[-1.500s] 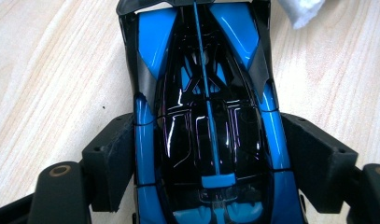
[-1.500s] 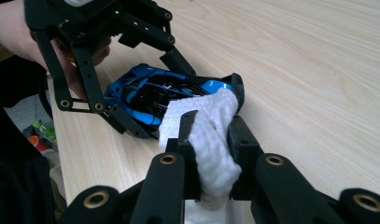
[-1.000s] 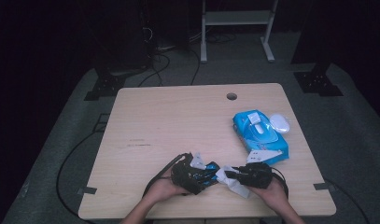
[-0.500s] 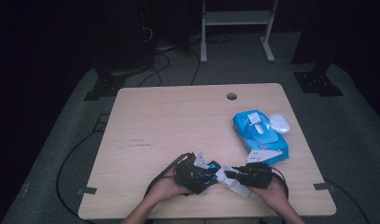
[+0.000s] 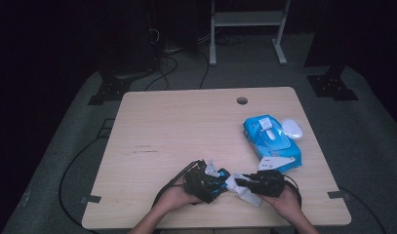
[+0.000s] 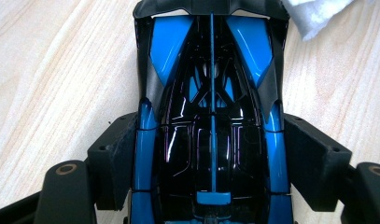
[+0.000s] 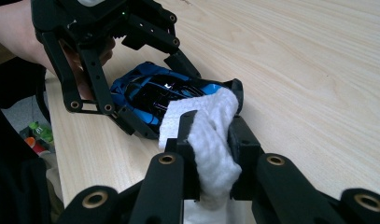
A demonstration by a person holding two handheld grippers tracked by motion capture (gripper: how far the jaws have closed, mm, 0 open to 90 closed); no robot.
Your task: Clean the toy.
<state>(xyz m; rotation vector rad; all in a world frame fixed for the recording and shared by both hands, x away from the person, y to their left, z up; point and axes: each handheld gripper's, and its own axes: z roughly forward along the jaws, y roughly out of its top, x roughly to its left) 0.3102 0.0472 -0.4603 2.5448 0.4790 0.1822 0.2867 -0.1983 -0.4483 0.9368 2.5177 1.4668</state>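
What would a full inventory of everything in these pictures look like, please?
toy car: one, blue and black, near the table's front edge, between the left tool's pads
white wipe: one, white, pinched in the right tool, resting against the car
wipes pack: one, blue with a white flap, right side of the table
oval object: one, white, just beyond the pack on its right; what it is I cannot tell
table: one, light wood, with a round hole near the far edge
metal stand: one, white, on the floor behind the table
left tool: one, black, clamped on the car's sides
right tool: one, black, closed on the wipe
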